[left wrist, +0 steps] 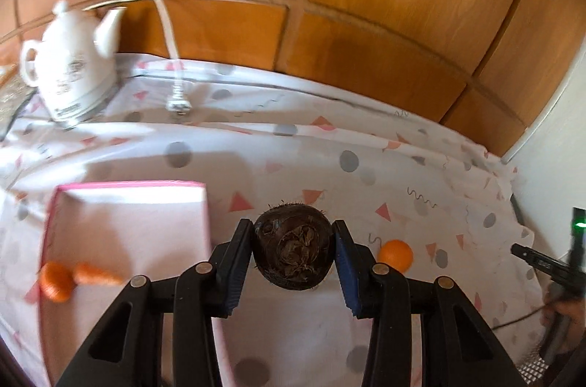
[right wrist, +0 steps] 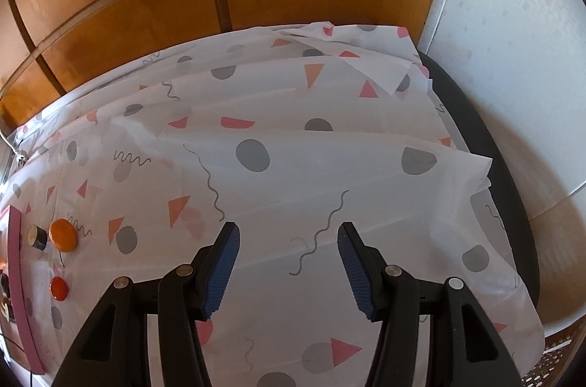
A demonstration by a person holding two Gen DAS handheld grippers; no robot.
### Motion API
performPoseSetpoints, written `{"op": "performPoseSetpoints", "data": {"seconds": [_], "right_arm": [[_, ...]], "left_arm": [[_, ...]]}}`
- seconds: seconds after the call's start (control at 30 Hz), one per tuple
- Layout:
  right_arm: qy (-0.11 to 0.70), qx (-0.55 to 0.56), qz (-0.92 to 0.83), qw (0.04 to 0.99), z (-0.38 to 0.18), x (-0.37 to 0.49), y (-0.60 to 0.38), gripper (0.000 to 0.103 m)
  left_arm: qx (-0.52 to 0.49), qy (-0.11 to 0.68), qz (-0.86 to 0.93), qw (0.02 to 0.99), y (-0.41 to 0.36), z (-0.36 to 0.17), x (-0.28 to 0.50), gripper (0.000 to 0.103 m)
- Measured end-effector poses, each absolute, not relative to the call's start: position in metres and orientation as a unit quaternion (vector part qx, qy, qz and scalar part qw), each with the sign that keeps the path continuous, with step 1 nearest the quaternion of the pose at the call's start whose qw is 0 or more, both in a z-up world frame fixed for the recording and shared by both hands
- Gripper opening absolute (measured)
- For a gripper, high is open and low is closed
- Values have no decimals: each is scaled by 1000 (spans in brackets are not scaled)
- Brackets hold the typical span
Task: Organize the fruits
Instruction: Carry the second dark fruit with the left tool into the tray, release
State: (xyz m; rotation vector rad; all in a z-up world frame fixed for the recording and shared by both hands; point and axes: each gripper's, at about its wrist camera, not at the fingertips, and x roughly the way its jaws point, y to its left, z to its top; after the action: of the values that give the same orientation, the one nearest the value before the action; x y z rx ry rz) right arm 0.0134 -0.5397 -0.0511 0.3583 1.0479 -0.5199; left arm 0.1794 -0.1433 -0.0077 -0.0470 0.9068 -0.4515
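Left claw: pads pressed on both sides of a dark brown, hairy round fruit; fruit held clear above the cloth, stem end toward the camera.
Right claw: jaws set moderately apart, nothing between the blue pads; it hangs over bare cloth near the worktop's right edge.
Worktop: covered by a white cloth with grey dots, pink and orange triangles, and squiggles; cloth wrinkled and folded toward the far right corner.
Pink-rimmed box: white inside, lying toward the worktop's left side, just left of the held fruit in the left wrist view. In the right wrist view only its pink rim shows at the far left.
Carrots: two orange pieces, blurred, inside the box near its left wall.
Orange fruit: round, on the cloth outside the box, just right of the left claw.
Right wrist view, left side: larger orange fruit beside a small dark-skinned, pale-ended piece; a smaller red-orange round one nearer the front edge; all close to the box rim, on the cloth.
Teapot: white, far left corner of the worktop.
White cable: runs down from the back edge, plug resting on the cloth right of the teapot.
Backdrop: wooden panelled wall behind the far edge.
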Motion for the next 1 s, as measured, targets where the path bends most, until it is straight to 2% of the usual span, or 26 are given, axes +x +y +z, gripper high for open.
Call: {"op": "performPoseSetpoints", "data": {"seconds": [0.2, 0.53, 1.0], "right_arm": [[498, 150, -243, 819, -53, 17, -534, 57], [508, 117, -246, 817, -56, 20, -523, 57], [510, 103, -255, 815, -58, 21, -518, 57]], "left_arm": [[-64, 425, -181, 885, -79, 6, 149, 44], [-123, 440, -108, 883, 19, -19, 101, 44], [-111, 474, -76, 870, 43, -71, 60, 44]]}}
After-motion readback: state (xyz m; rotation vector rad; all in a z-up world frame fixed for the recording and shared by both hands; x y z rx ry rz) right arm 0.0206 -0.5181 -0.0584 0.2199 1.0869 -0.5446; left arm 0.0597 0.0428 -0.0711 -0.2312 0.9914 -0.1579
